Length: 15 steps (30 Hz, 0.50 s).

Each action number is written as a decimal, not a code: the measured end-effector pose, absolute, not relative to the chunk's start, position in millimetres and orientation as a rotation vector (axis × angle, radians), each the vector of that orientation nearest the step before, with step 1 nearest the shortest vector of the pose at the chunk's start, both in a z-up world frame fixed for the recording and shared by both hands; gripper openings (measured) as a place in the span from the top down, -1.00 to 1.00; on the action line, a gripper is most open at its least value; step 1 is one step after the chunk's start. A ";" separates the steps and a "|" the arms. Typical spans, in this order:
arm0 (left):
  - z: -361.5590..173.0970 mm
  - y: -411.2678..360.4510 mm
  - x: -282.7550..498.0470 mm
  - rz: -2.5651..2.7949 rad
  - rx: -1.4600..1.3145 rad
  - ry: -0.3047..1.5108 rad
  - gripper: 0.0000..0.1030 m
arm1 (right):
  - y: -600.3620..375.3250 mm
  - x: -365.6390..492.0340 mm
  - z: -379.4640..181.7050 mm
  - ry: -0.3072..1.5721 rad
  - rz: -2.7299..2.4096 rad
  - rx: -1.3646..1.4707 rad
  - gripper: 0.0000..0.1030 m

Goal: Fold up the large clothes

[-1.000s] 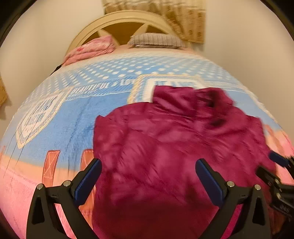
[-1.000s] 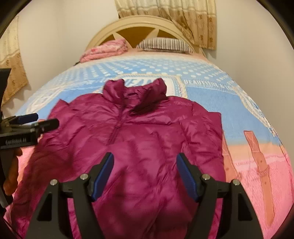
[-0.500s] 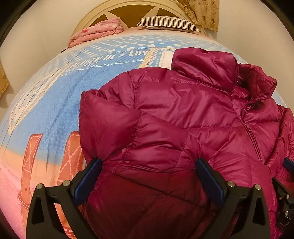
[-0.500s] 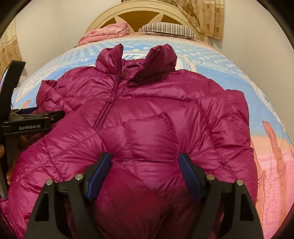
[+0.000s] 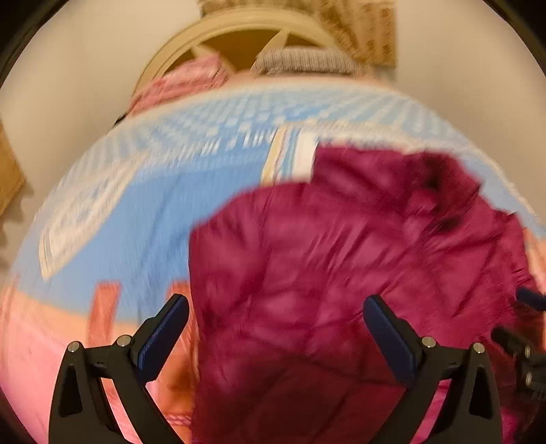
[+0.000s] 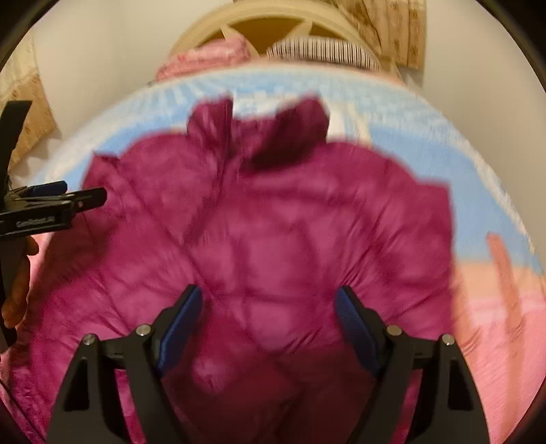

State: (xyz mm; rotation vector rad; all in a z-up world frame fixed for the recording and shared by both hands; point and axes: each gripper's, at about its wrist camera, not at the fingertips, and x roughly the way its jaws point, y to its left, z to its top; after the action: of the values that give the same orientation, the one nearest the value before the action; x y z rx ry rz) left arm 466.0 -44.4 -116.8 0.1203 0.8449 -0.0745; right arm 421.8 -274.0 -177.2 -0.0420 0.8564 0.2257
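A magenta puffer jacket [image 6: 273, 239] lies front up on the bed, collar towards the headboard, and both views are blurred. My right gripper [image 6: 269, 292] hovers over its lower middle. Its jaws stand wide apart, and the pads do not press on the fabric bulging below them. My left gripper [image 5: 274, 302] is open over the left edge of the jacket [image 5: 324, 273], with one finger above the blanket and the other above the fabric. The left gripper [image 6: 83, 192] also shows side-on at the left of the right wrist view, and a hand [image 6: 17, 290] holds it.
A blue, white and pink patterned blanket [image 5: 153, 211] covers the bed. A folded pink quilt [image 6: 211, 54] and a striped pillow [image 6: 320, 51] lie against the cream headboard [image 6: 273, 27]. A curtain [image 6: 392, 27] hangs behind, and walls close in on both sides.
Half a second ago both cameras were close over the jacket; now both have pulled back, so it looks smaller and flatter. The right jaws are wider than one second ago.
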 end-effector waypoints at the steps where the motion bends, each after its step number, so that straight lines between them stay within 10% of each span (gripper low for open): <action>1: -107.1 -45.5 470.3 -0.087 0.114 0.841 -0.98 | -280.4 425.2 -163.6 0.829 0.217 -0.039 -0.62; 15: -87.8 -76.5 641.4 -0.079 -0.122 0.999 -0.98 | -317.8 580.6 -104.1 0.839 0.117 0.127 -0.66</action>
State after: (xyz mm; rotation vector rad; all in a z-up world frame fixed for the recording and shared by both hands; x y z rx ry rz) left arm 641.4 -76.5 -87.8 -0.1218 0.9990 -0.0789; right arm 580.6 -317.8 -104.1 0.1272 0.8392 0.1171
